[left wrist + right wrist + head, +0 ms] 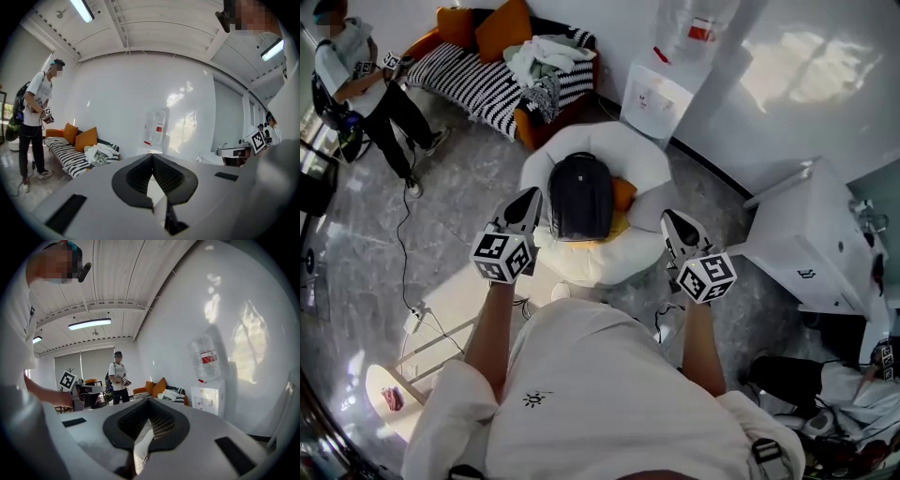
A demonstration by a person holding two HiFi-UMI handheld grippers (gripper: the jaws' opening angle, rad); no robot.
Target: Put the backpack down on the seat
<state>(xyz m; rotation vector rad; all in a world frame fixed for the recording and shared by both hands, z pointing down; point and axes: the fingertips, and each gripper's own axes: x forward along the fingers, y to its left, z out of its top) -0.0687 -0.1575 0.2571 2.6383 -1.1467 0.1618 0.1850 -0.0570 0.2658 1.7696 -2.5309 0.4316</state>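
A black backpack (579, 197) stands on the round white seat (649, 167), leaning against an orange cushion (623, 194). My left gripper (530, 197) hangs just left of the backpack, apart from it, with its jaws shut and nothing between them. My right gripper (671, 218) hangs to the right of the seat, also shut and empty. Both point almost level toward the far wall. In the left gripper view the dark pads of the left gripper (152, 157) meet at their tips. The right gripper (149, 401) looks the same in its own view. Neither gripper view shows the backpack.
A striped sofa (478, 84) with orange pillows and a heap of clothes stands at the back left. A water dispenser (656, 94) is behind the seat. A white cabinet (811, 239) stands right. Another person (366, 80) stands far left. A cable (405, 253) runs over the floor.
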